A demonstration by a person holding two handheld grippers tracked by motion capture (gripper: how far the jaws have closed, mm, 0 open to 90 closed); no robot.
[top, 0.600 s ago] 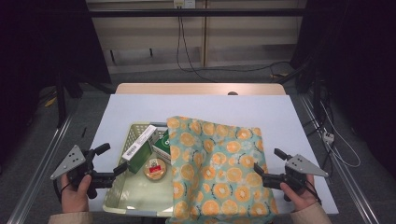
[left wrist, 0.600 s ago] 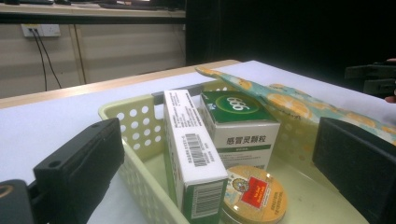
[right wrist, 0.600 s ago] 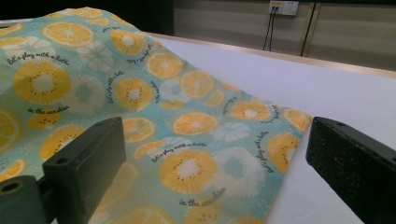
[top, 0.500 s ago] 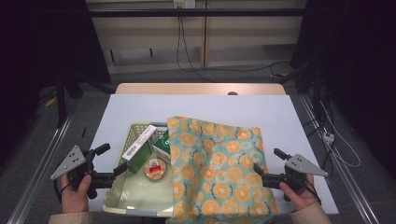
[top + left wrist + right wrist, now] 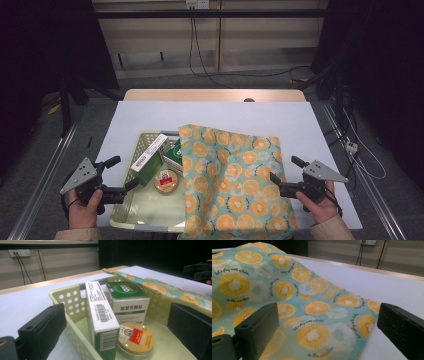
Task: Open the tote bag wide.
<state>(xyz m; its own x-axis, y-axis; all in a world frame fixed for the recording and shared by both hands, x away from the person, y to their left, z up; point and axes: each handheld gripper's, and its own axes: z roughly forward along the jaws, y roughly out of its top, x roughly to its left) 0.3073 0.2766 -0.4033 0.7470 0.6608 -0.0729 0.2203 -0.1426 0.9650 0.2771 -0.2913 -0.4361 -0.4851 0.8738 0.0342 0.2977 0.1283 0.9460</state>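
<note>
I'm holding my left gripper [image 5: 122, 175] low at the left edge of the pale green perforated plastic basket [image 5: 131, 214], jaws standing wide with nothing between them; in the left gripper view one jaw is outside the basket wall, the other over its inside. The basket is sitting on the white table sheet [image 5: 150, 115] at the near left. Inside it: a tall white-and-green carton with barcodes [image 5: 101, 322] standing on its narrow side, a green-topped white medicine box [image 5: 127, 303] just behind it reading "999" with Chinese characters on the front, and a round gold tin with a red label [image 5: 135, 338] lying flat, touching both boxes. A teal cloth printed with orange slices [image 5: 232, 185] is draping over the basket's right side and spreading across the table toward the right. The print is reading "in the sunshine" and "let's play with a bottle", partly unclear. My right gripper [image 5: 282, 175] is hovering level at the cloth's right edge, jaws gaping wide, pinching nothing, my hand wrapping its handle from below.
</note>
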